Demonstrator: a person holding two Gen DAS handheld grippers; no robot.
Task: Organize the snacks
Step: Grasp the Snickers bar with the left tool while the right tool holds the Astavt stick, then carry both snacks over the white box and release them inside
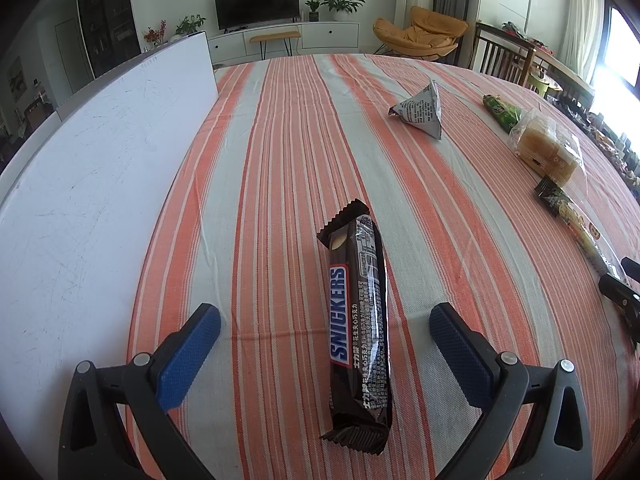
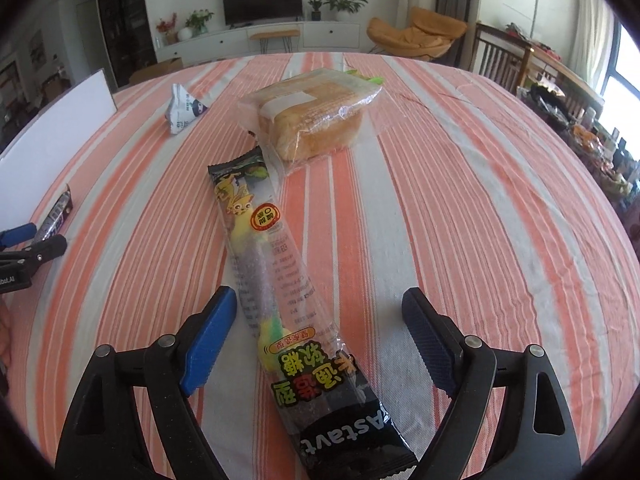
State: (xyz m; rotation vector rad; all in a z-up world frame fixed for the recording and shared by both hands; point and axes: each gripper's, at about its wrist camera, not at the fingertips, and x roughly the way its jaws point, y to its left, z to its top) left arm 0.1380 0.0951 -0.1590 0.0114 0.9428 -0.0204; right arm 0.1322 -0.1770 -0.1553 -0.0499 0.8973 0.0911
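A brown Snickers bar (image 1: 358, 320) lies lengthwise on the striped cloth between the wide-apart fingers of my left gripper (image 1: 325, 328), which is open and clear of the wrapper. In the right wrist view a long gummy candy packet (image 2: 280, 292) lies between the fingers of my right gripper (image 2: 320, 312), also open; the left pad sits close beside the packet and no pad presses on it. Behind it lies a wrapped bread loaf (image 2: 312, 116). A small triangular silver packet (image 1: 422, 110) stands farther back. A green packet (image 1: 502, 112) lies by the bread (image 1: 548, 150).
A white board (image 1: 92, 184) stands upright along the left side of the table. The striped tablecloth (image 2: 480, 208) covers the whole table. My left gripper's tip (image 2: 36, 248) shows at the left edge of the right wrist view. Chairs and a cluttered table (image 1: 520, 52) stand beyond the far right edge.
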